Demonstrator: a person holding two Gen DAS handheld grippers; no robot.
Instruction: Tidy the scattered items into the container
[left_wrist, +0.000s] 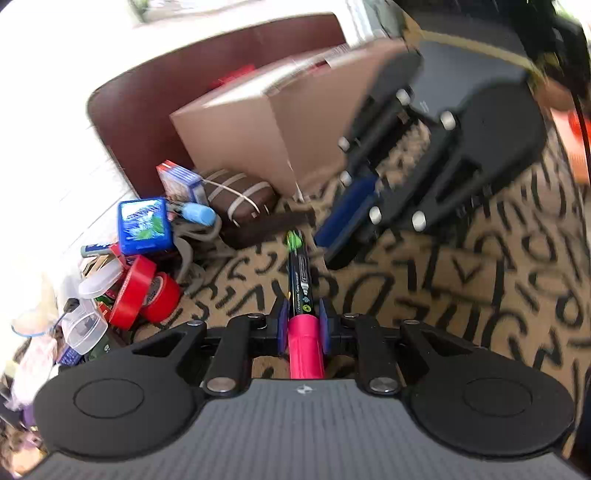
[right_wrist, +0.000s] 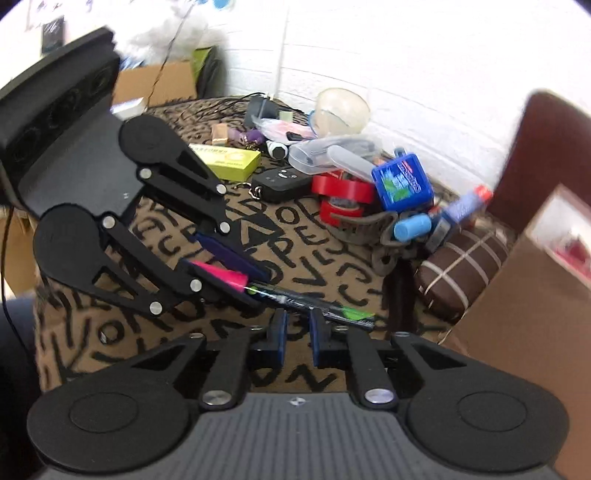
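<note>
Two red tape rolls (left_wrist: 147, 295), one marker (left_wrist: 301, 291), one cardboard box (left_wrist: 258, 136).

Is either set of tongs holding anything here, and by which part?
The left tongs grip the marker pen where its pink cap meets the black barrel. The right tongs are shut and empty.

Cloth (right_wrist: 295, 236) mid free; clutter pile (right_wrist: 369, 184) at back, cardboard box (left_wrist: 258, 136) blocks beyond.
</note>
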